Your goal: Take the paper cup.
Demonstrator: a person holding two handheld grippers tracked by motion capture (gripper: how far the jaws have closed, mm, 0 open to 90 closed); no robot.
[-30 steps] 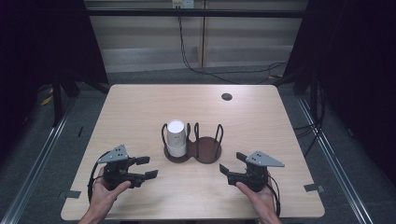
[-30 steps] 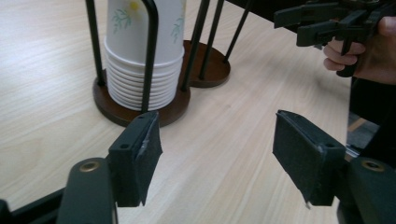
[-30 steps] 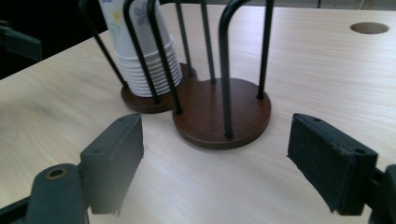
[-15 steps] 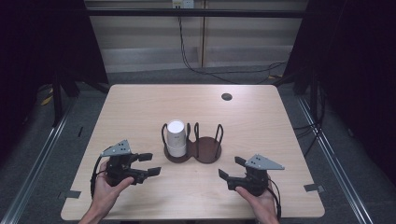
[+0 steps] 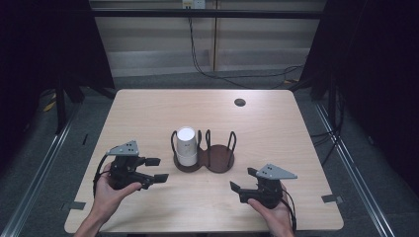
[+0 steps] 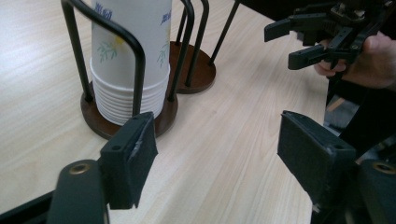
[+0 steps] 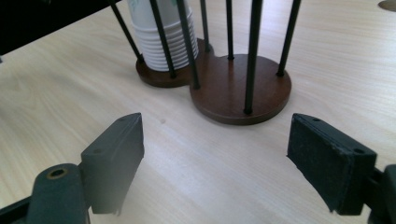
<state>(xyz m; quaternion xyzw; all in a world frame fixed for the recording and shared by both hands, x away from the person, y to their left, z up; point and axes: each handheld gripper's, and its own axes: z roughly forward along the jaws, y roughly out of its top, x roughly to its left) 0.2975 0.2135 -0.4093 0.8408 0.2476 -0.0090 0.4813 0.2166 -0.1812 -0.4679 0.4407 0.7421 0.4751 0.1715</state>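
- The left gripper (image 5: 150,169) sits at the near-left of the table (image 5: 148,108), held in the person's left hand (image 5: 106,190). Its jaws have just been opening and now stand spread with nothing between them. Compared with a second ago it looks slightly raised and turned toward the middle of the table.
- In the left gripper view, the two black pads frame bare wood, with the cups just beyond the left pad. I read the widening as readying for a grasp rather than letting go of anything.
- The stack of paper cups (image 5: 186,145) stands upright in the left bay of the cup holder (image 5: 217,159), ringed by its black wire loops, in the same spot as in the earlier pictures. The right bay is empty.
- The holder sits at the table's centre, between the two grippers and apart from both.
- The right gripper (image 5: 242,180) rests at the near-right in the right hand (image 5: 272,210), jaws spread and empty, much as before. In the right gripper view they look at the empty bay.
- Judged from this, the work has barely begun: no cup has been touched.
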